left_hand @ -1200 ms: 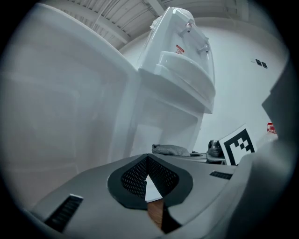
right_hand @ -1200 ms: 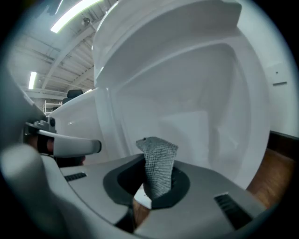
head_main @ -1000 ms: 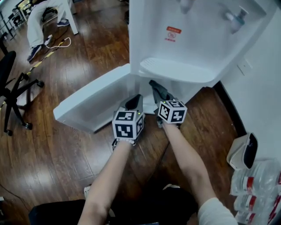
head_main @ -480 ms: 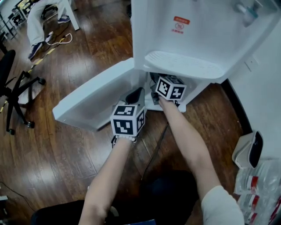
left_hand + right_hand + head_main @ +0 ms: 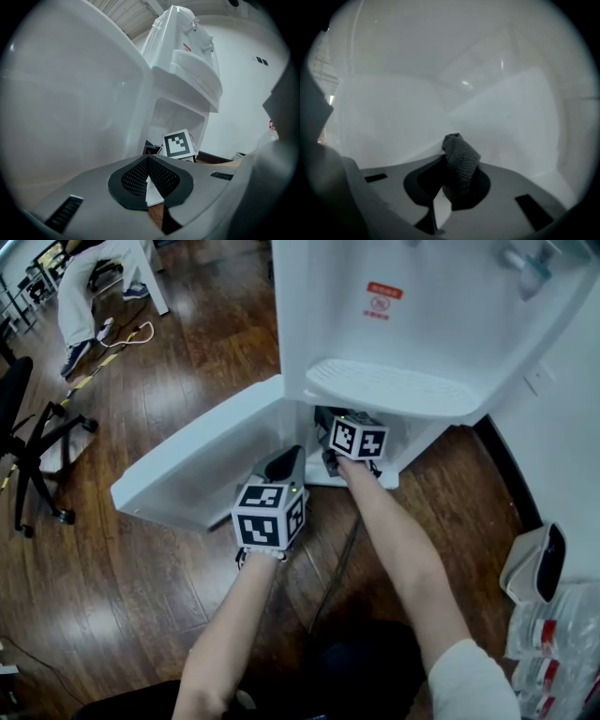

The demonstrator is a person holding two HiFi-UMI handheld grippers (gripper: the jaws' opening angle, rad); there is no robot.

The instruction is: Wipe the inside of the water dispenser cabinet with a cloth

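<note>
Our R gripper [image 5: 451, 185] is now inside the cabinet [image 5: 393, 112], fingers clamped on cloth [image 5: 461, 161], so we can start wiping; L gripper [image 5: 148, 178] by door [image 5: 192, 460], fingers together, empty.

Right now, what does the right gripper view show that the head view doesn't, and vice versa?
Only the right gripper view: the grey cloth pinched in the right gripper, in front of the cabinet's white inner walls. Only the head view: the left gripper outside beside the open door, the wooden floor, a chair. Both: the white dispenser, with the right gripper reaching into its cabinet.
</note>
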